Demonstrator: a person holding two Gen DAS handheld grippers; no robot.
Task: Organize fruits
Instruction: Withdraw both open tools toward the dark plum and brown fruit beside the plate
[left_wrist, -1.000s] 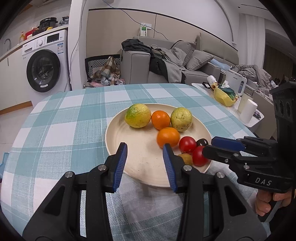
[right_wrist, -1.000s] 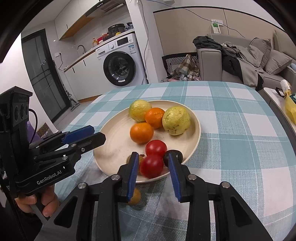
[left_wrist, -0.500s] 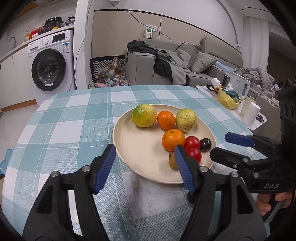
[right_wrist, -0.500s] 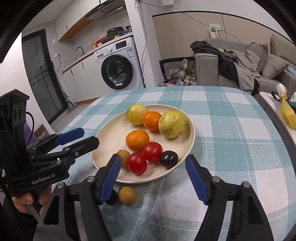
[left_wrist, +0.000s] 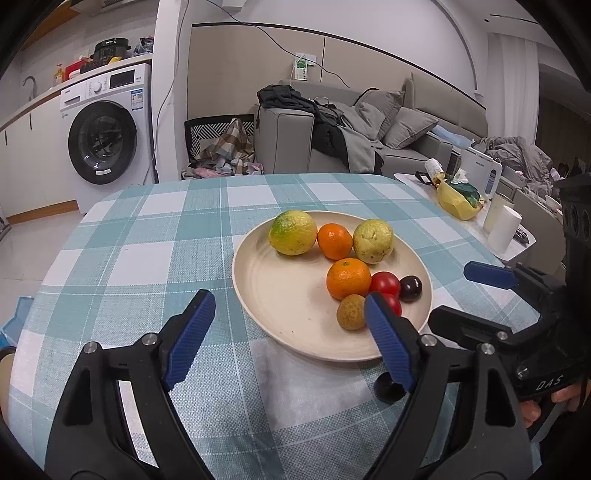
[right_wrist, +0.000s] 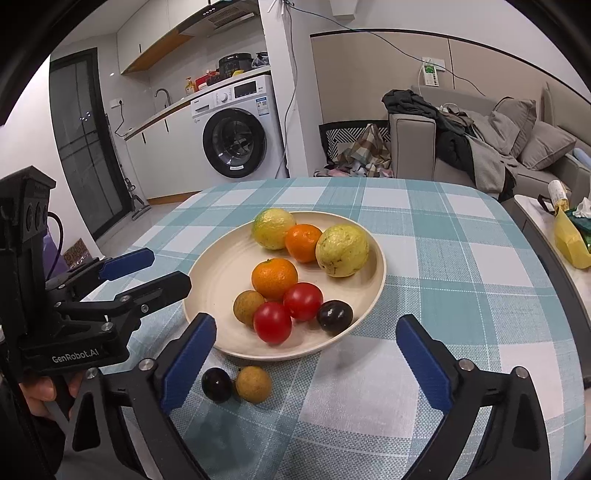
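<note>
A cream plate (right_wrist: 218, 273) (left_wrist: 280, 302) on the checked table holds two yellow-green citrus fruits (right_wrist: 273, 228), two oranges (right_wrist: 274, 277), two red tomatoes (right_wrist: 272, 322), a dark plum (right_wrist: 334, 316) and a small brown fruit (right_wrist: 248, 307). A dark plum (right_wrist: 217, 384) and a brown fruit (right_wrist: 253, 384) lie on the cloth in front of the plate. My right gripper (right_wrist: 306, 363) is open and empty above the plate's near rim. My left gripper (left_wrist: 286, 338) is open and empty at the plate's left front; it also shows in the right wrist view (right_wrist: 147, 269).
The table (left_wrist: 155, 236) carries a blue and white checked cloth. A side table with a yellow bag (left_wrist: 458, 201) and a white roll (left_wrist: 504, 229) stands at the right. A washing machine (right_wrist: 236, 133) and a sofa (right_wrist: 480, 147) stand behind.
Both grippers have opened wide and pulled back from the plate. The right gripper has let go of a red tomato on the plate. A plum and a brown fruit now show on the cloth.
</note>
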